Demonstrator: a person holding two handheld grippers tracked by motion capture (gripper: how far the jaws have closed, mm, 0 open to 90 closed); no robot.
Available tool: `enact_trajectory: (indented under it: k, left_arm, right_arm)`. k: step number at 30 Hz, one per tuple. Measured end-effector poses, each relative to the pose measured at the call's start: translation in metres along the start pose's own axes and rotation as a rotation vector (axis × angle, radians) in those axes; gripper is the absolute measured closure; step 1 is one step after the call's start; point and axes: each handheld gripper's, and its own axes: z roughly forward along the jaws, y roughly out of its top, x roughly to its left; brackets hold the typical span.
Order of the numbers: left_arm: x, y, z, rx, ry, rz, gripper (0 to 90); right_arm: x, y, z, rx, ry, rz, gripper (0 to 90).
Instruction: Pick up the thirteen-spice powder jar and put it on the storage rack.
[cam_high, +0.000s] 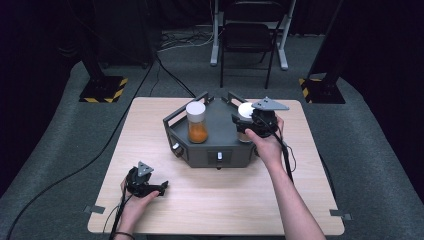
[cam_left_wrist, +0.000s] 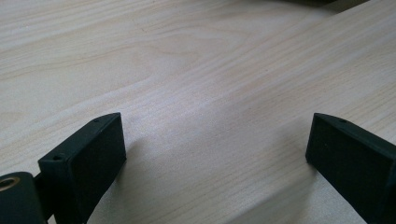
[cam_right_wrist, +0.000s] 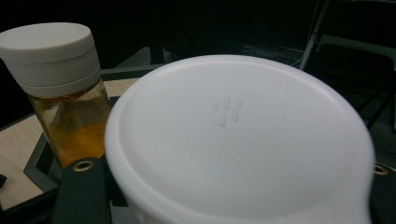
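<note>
A dark grey tray stands on the wooden table at its middle back. Inside it, on the left, a clear jar of orange powder with a white lid stands upright; the right gripper view has this jar at the left. My right gripper is shut on a second jar with a white lid at the tray's right side, and that lid looms close between the jaws. My left gripper rests low over the table near the front left, open, with bare wood between its pads.
The tray has raised handle rails and small knobs on its front wall. Behind the table stand a dark chair and two posts on yellow-and-black bases. A cable runs across the floor at the left.
</note>
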Motion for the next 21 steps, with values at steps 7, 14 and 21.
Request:
enact_trajectory:
  k: [7, 14, 21]
  left_arm:
    - [0.0, 0.0, 0.0, 0.0, -0.002, 0.001, 4.6]
    - [0.0, 0.0, 0.0, -0.002, -0.002, -0.001, 4.6]
    - [0.001, 0.0, 0.0, -0.002, -0.004, 0.001, 4.6]
  right_arm:
    - [0.001, -0.002, 0.012, 0.008, 0.004, 0.018, 29.5]
    - [0.003, -0.002, 0.024, 0.021, 0.011, 0.022, 29.5]
    - [0.002, -0.003, 0.032, 0.027, 0.017, 0.032, 29.5]
